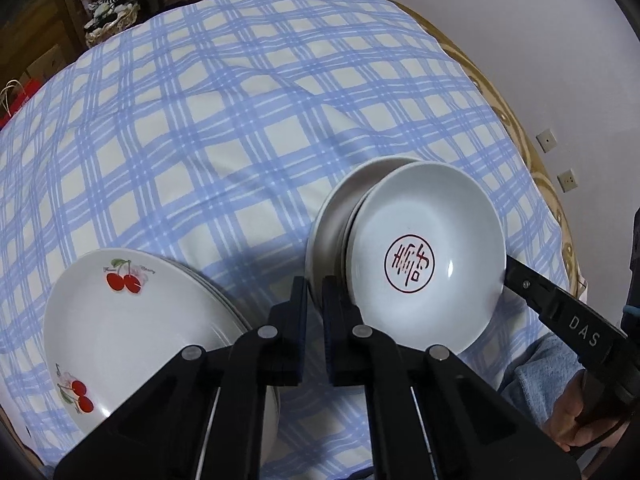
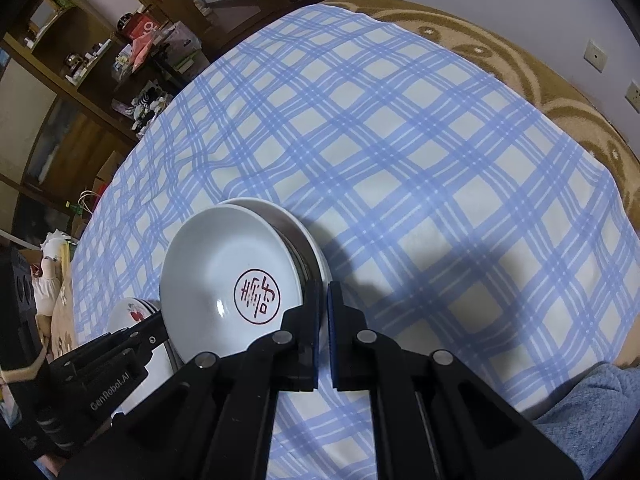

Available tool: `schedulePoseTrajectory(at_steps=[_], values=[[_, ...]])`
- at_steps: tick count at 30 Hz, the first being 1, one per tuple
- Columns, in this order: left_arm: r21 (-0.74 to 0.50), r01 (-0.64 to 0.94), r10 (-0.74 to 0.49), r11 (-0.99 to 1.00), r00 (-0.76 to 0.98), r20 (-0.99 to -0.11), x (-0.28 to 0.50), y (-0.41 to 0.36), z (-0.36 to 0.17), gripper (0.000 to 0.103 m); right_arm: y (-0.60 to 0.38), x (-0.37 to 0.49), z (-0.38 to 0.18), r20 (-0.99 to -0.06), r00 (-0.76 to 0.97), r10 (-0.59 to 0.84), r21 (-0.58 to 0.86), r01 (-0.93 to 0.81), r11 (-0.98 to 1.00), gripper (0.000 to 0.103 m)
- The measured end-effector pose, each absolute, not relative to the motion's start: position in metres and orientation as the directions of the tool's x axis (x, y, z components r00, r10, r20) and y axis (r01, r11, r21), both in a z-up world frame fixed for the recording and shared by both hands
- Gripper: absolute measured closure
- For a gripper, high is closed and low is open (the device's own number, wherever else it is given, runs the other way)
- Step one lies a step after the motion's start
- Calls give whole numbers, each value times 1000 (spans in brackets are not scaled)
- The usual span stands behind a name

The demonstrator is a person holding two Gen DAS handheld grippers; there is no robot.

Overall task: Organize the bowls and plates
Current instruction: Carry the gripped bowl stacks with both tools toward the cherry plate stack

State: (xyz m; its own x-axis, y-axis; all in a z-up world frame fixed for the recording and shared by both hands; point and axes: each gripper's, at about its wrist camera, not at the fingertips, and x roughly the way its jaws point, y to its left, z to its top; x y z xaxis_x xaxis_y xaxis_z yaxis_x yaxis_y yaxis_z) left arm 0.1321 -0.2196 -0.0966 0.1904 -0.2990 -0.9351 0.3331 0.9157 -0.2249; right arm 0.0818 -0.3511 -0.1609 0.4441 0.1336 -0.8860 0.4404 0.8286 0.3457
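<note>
Bowls (image 1: 424,256) sit nested in a small white stack on the blue checked cloth (image 1: 224,120), the top one marked with a red round emblem and tipped above the ones beneath. Nearest in the left wrist view, the left gripper (image 1: 316,292) has its jaws closed down onto the left rim of that stack, the rim caught between the pads. From the far side, the right gripper (image 2: 325,300) is likewise pinched shut on the right rim, so both hands grip the same stack from opposite edges.

Just beside the bowls, on the left, lie the cherry plates (image 1: 132,320), stacked and apart from the bowls.

Risk, as I judge it: the grips are thin edge pinches on glazed ware, and the top bowl is not seated flat. If either hand lifts or tilts unevenly, the bowls may slide on one another, slip from the pads, or knock against the cherry plates.

Only the left wrist view shows the plates in full, with both cherry prints; the right wrist view shows just a sliver of them, but it alone reveals the shelves (image 2: 80,64) beyond the cloth's far edge.
</note>
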Motion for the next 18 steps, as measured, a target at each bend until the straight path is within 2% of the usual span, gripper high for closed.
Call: schedulePoseTrajectory(at_steps=[15,17,18], values=[[-210,258,-266,943,208,-941,129,-221,-99,96,-340,90,-157,-920,385,77,254,432,866,96],[-194,277,-249,941,179,-952,128,-225,-105,90,-342,90,-157,-919,385,79,254,429,867,96],[-201,282,-251,938,152,-956,128,-227,-110,90,-342,90,-157,-920,384,75,252,435,864,96]])
